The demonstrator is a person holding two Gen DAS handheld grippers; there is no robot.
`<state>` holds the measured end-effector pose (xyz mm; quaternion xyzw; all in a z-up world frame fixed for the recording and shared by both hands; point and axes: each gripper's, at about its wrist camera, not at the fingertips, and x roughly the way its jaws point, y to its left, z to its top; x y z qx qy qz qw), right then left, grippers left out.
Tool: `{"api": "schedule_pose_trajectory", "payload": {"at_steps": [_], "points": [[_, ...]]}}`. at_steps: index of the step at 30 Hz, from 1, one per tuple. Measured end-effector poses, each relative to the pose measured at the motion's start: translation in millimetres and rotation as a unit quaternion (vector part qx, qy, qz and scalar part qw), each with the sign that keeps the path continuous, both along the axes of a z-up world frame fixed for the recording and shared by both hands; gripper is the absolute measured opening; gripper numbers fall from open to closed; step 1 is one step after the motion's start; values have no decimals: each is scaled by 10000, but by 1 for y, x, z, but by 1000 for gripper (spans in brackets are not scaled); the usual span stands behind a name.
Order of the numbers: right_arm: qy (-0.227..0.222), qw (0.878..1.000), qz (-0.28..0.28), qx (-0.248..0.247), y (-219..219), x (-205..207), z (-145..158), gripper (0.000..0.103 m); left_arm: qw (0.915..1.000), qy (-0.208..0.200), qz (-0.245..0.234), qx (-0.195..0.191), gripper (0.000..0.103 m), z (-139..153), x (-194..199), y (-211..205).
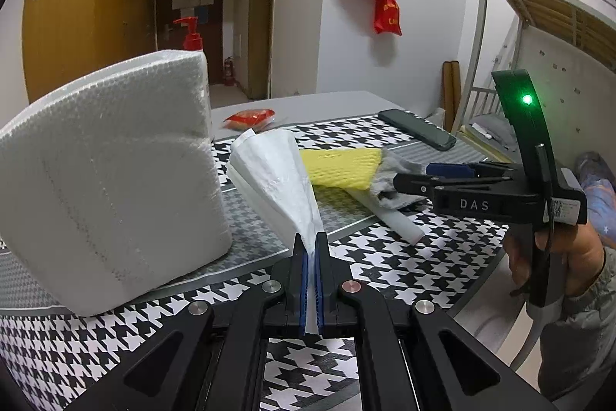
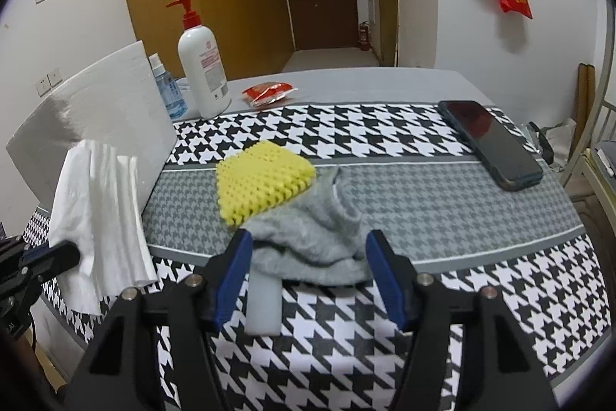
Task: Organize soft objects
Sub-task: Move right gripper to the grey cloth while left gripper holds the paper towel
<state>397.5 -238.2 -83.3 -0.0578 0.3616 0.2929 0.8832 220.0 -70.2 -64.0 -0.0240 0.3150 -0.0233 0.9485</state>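
The left gripper (image 1: pixel 310 257) is pointing downward with its jaws pinched closed. The right gripper (image 2: pixel 308 257) is tilting downward with jaws standing apart, a hand (image 1: pixel 554 257) gripping its handle.

The cloth (image 2: pixel 385 126) is black-and-white houndstooth with a grey houndstooth band; on it lie a yellow sponge (image 2: pixel 261 176), a grey sock (image 2: pixel 319 237) and a dark phone (image 2: pixel 492 141). The tissue (image 1: pixel 281 176) and foam block (image 1: pixel 107 172) are white. The bottle (image 2: pixel 204 64) is white with a red pump, and both grippers' pads (image 2: pixel 385 280) are blue.
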Motion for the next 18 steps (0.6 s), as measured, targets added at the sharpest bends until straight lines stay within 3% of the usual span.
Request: {"api": "schedule_pose_trajectory", "payload": {"at_steps": [14, 15, 18], "points": [[202, 9995, -210, -147, 7, 19, -12, 66, 9999, 16, -12, -110, 3, 0, 5, 5], [230, 9994, -186, -159, 7, 18, -14, 62, 9999, 19, -22, -128, 3, 0, 6, 6], [190, 9998, -102, -56, 6, 15, -11, 36, 9999, 42, -48, -147, 3, -2, 8, 6]]}}
